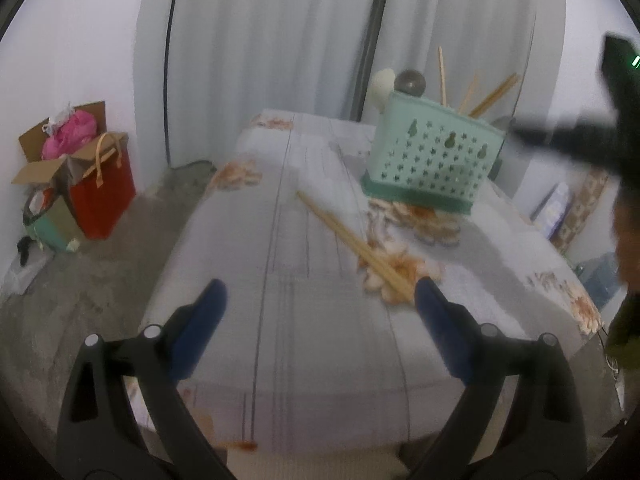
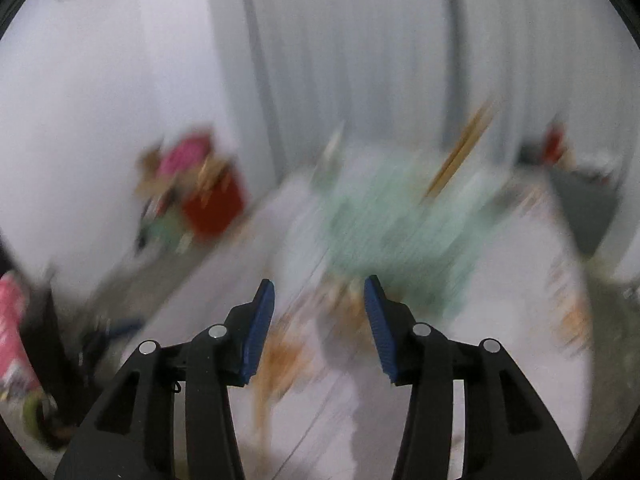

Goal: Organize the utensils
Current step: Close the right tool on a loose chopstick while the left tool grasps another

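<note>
Two thin wooden chopsticks (image 1: 352, 242) lie flat together near the middle of the worktop (image 1: 256, 280). Their long sides run slantwise, from the far left to the near right. A green plastic basket (image 1: 434, 156) full of little holes stands by the far right edge. The left gripper (image 1: 320, 298) has wide jaws, holding nothing. The right gripper (image 2: 319, 296) has jaws partly apart, holding nothing.

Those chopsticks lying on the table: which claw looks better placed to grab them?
Probably the left claw: it is open, with the chopsticks just ahead near its right finger. The right claw's view is blurred.
</note>
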`<action>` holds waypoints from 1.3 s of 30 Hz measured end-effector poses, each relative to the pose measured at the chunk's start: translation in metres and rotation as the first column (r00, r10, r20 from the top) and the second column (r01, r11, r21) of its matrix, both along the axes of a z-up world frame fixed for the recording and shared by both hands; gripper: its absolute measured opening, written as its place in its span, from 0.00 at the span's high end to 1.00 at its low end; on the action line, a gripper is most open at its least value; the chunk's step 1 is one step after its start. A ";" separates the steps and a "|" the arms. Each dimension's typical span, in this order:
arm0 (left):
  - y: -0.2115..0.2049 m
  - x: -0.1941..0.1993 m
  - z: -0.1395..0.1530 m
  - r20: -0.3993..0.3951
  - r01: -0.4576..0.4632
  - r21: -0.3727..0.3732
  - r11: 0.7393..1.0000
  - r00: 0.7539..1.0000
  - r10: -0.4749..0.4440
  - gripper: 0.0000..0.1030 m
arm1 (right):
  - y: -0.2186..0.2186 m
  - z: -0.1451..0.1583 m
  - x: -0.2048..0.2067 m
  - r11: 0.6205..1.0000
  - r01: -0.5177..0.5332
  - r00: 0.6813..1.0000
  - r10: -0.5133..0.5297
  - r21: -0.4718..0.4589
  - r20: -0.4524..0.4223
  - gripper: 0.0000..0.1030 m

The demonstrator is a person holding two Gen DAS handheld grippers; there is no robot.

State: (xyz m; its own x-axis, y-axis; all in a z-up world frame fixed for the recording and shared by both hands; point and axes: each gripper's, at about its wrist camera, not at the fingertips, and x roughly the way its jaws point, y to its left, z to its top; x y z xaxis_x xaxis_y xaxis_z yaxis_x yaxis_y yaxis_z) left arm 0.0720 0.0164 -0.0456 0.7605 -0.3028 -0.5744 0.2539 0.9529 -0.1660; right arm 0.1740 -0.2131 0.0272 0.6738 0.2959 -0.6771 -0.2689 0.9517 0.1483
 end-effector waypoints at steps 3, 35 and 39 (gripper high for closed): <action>0.005 -0.013 -0.005 -0.008 -0.015 0.003 1.000 1.000 0.015 0.12 | 0.022 -0.046 0.011 0.998 -0.055 0.987 0.055 0.002 -0.149 0.66; -0.017 0.019 -0.002 -0.017 0.075 -0.011 0.997 0.997 -0.075 0.12 | 0.036 -0.102 0.040 0.997 -0.053 0.961 0.036 -0.057 -0.273 0.93; -0.050 0.055 -0.004 -0.048 0.095 0.087 0.992 0.995 -0.091 0.23 | 0.023 -0.103 0.035 0.999 -0.018 0.961 0.008 -0.035 -0.275 0.93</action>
State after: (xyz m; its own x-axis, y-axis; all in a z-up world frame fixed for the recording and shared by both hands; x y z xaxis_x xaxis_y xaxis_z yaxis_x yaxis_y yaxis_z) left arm 0.1272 -0.0334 -0.0492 0.7050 -0.3167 -0.6346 0.3362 0.9371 -0.0941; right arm 0.2087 -0.1900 -0.0758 0.4569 0.2749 -0.8459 -0.2349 0.9546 0.1834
